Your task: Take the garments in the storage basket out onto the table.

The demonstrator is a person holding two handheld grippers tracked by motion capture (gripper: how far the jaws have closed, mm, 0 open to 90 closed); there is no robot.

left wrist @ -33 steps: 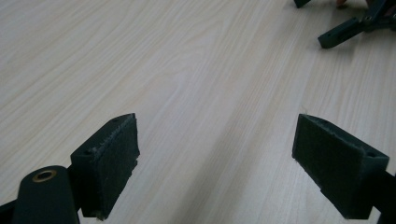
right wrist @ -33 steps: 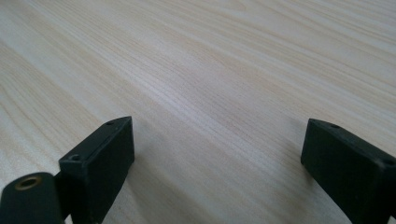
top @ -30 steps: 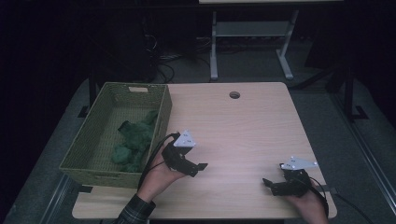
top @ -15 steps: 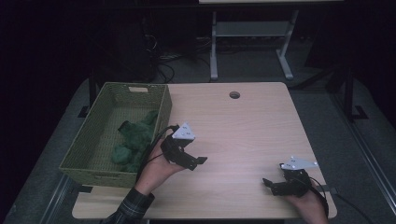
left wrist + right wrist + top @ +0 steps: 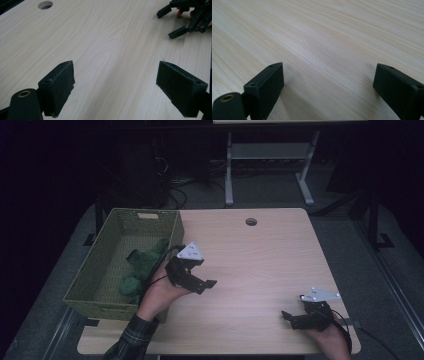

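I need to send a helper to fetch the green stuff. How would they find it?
Start at the wooden table, then go to the woven olive basket along its left edge. Inside lie crumpled dark green cloths, the basket's contents and far deeper green than the weave.

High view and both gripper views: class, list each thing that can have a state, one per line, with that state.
Left gripper: open, empty, above the table beside the basket.
Right gripper: open, empty, low over the table's near right corner.
Basket: upright, holding green cloth.
Green cloth: crumpled, lying inside the basket.
Table: bare wood, with an open round hole near the far edge.
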